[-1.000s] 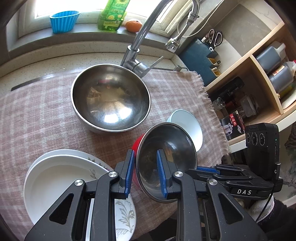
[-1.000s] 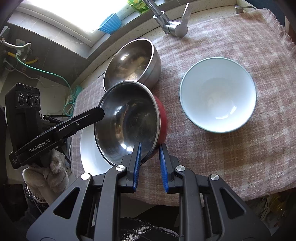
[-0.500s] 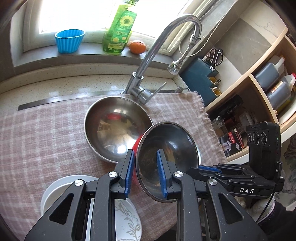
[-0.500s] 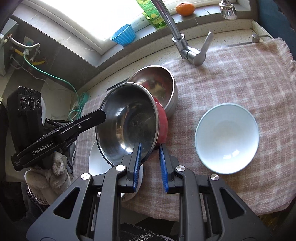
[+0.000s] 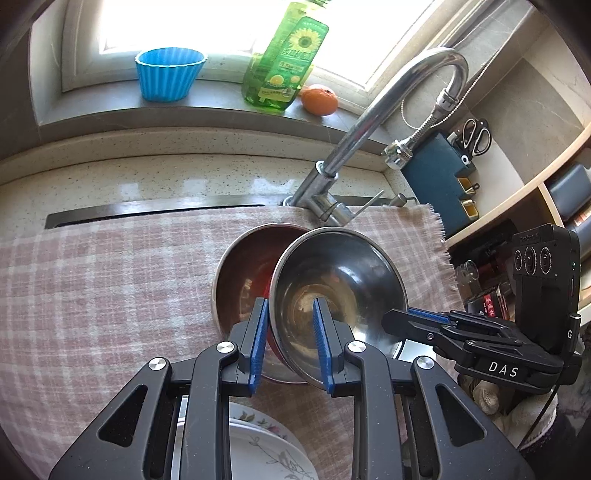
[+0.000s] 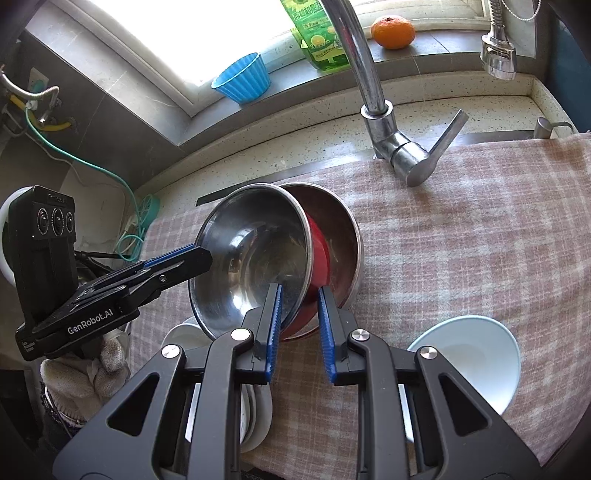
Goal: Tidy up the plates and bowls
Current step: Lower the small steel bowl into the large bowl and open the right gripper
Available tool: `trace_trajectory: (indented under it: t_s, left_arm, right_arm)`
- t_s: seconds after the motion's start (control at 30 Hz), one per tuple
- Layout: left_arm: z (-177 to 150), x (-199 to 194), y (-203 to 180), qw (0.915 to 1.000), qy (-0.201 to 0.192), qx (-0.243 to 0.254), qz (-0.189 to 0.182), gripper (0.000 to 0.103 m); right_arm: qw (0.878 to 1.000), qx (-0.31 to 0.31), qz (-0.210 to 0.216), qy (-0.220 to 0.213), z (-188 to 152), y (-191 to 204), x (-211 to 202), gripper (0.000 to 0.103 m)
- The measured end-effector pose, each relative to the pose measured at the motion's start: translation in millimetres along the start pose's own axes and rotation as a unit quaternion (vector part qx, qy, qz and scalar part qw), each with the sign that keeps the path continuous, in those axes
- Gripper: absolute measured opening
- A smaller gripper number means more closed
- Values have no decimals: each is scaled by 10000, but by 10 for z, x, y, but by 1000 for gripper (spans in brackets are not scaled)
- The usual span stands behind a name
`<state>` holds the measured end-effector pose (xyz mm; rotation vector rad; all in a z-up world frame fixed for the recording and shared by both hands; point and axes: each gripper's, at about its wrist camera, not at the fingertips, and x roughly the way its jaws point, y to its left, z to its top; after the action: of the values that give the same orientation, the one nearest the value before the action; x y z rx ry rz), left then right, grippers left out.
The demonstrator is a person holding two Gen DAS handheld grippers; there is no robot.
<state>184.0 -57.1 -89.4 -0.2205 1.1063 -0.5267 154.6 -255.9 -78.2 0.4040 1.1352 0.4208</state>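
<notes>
Faucet (image 5: 373,122) just behind steel bowl (image 5: 340,288) — white bowl (image 6: 476,354) apart.

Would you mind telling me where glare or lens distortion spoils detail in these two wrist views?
Left wrist view: the window is blown out white, and the curved chrome faucet and cream shelf edge bow with the fisheye. Right wrist view: the same window is overexposed, the red-sided steel bowl carries bright reflections, and corners go black.

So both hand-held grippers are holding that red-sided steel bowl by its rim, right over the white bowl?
Not quite. Both hand-held grippers do hold the red-sided steel bowl, but over the larger steel bowl; the right wrist view shows the white bowl off to the side.
</notes>
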Motion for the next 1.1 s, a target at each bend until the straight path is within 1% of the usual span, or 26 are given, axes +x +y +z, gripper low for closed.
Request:
trace_trajectory:
  t_s: [0.23,0.43,0.77,1.1]
  left_arm:
    - [49,166,63,9995,161,80,243,23]
    - [63,256,64,9987,239,197,403,23]
    - [81,339,68,9974,368,307,541,23]
    - [51,399,105,9971,469,224,559,23]
  right_arm:
    - [9994,-73,-217,250,112,-47,318,21]
    - [9988,-88,-322,352,152,-89,479,21]
    - [9979,-193,-472,397,178,-60,533,21]
    - [9975,-243,-512,413,175,-39,544,23]
